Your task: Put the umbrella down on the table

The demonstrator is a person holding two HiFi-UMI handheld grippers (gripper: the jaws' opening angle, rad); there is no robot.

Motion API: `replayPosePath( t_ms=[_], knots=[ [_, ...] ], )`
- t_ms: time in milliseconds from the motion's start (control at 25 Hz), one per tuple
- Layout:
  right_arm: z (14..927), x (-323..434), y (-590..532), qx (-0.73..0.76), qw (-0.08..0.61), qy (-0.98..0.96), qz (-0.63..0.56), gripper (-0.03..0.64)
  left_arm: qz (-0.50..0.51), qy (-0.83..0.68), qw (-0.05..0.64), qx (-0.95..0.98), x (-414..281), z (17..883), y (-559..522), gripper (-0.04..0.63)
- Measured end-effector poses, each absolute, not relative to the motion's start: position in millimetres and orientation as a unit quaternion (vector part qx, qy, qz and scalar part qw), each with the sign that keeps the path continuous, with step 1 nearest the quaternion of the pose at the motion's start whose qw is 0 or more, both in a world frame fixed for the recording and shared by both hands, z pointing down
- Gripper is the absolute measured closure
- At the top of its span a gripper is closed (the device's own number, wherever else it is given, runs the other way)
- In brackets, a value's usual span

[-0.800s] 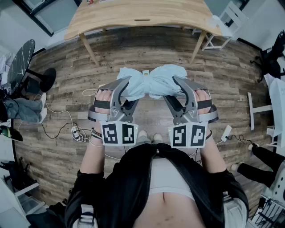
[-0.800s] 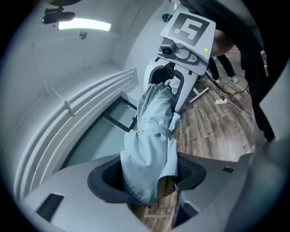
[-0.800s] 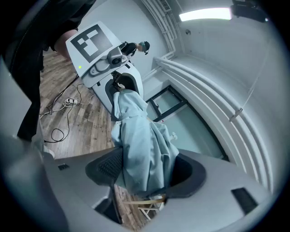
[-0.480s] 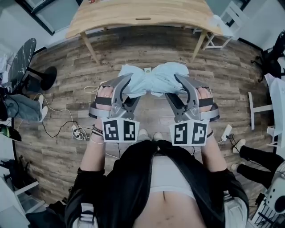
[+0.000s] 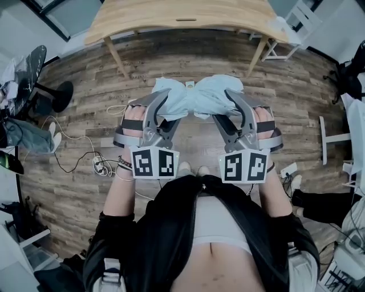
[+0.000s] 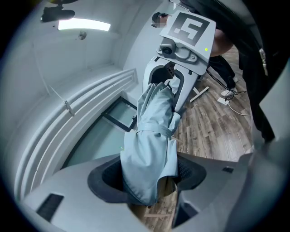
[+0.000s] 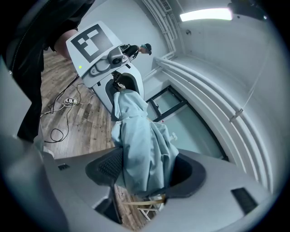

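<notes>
We carry the folded umbrella point(image 5: 197, 98) across our front. The left hand-held gripper point(image 5: 164, 108) is clenched on one end and the right hand-held gripper point(image 5: 231, 105) on the other, so its long axis runs between them. The desk point(image 5: 171, 17) lies ahead of both, well apart, probably equally near to each.

A wood-plank floor point(image 5: 74, 114) runs up to a light wooden desk point(image 5: 171, 17) at the far side. A white chair point(image 5: 296, 20) stands to its right and cables point(image 5: 74, 162) trail across the boards on the left. A strip light point(image 6: 84, 25) glows above ribbed white mouldings point(image 6: 86, 106) and a dark-framed glass panel point(image 6: 106, 124).
</notes>
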State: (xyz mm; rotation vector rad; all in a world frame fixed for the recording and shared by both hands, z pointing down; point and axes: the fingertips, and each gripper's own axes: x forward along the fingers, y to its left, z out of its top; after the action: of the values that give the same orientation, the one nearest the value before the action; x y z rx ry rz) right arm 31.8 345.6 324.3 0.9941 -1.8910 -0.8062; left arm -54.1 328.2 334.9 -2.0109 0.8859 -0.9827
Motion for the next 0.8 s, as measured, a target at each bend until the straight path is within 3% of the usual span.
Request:
replayPosePath(
  t_ms=[800],
  knots=[
    [325,-21,342,0.412,0.411,-0.745,-0.327,0.314,-0.371,0.329,0.379,-0.781,-106,334,322,0.321]
  ],
)
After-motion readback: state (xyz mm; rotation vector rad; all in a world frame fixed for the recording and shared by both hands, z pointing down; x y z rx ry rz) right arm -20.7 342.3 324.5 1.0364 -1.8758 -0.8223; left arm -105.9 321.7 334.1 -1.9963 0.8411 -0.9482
